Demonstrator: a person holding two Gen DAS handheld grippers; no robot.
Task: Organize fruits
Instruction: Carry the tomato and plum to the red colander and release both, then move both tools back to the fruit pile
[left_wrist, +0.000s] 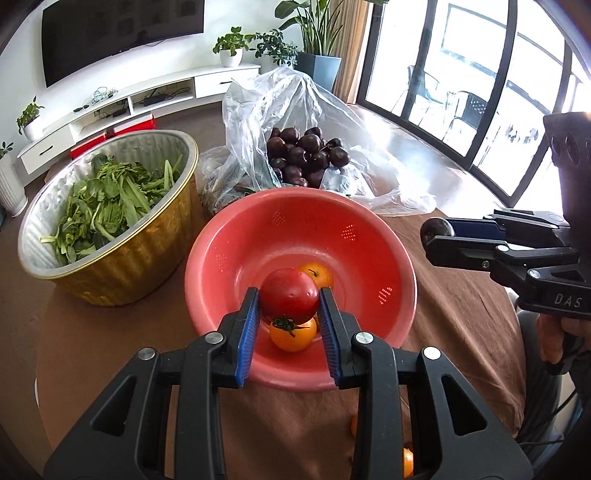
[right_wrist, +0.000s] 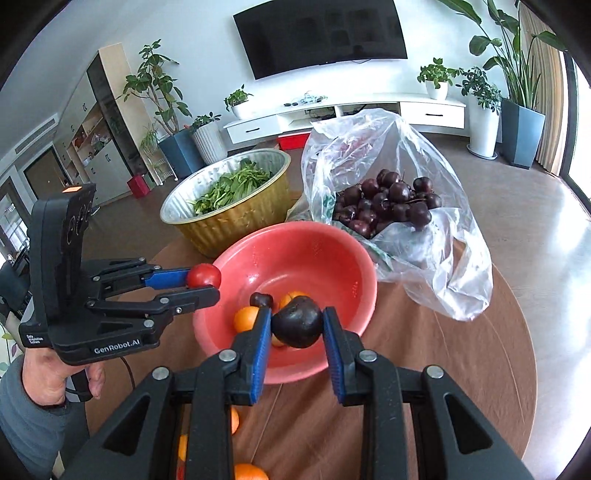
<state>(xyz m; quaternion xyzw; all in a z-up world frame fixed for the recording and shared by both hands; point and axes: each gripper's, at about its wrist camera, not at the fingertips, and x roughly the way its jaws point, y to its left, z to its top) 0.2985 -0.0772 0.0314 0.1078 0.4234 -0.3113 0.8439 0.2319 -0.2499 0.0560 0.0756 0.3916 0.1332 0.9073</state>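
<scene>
My left gripper (left_wrist: 289, 301) is shut on a red tomato (left_wrist: 290, 295) and holds it above the near side of the red colander bowl (left_wrist: 258, 236). Two orange fruits (left_wrist: 291, 334) lie in the bowl. My right gripper (right_wrist: 297, 323) is shut on a dark plum (right_wrist: 297, 321) above the bowl's near rim (right_wrist: 295, 373). In the right wrist view the bowl holds orange fruits (right_wrist: 245, 318) and a dark plum (right_wrist: 261, 299). The left gripper (right_wrist: 205, 282) shows at the bowl's left, the right gripper (left_wrist: 437, 236) at the bowl's right.
A clear plastic bag (left_wrist: 295, 96) with several dark plums (left_wrist: 306, 155) lies behind the bowl. A gold foil tub of leafy greens (left_wrist: 110, 206) stands at the left. Loose orange fruits (right_wrist: 249, 472) lie on the brown tablecloth (right_wrist: 443, 369) near me.
</scene>
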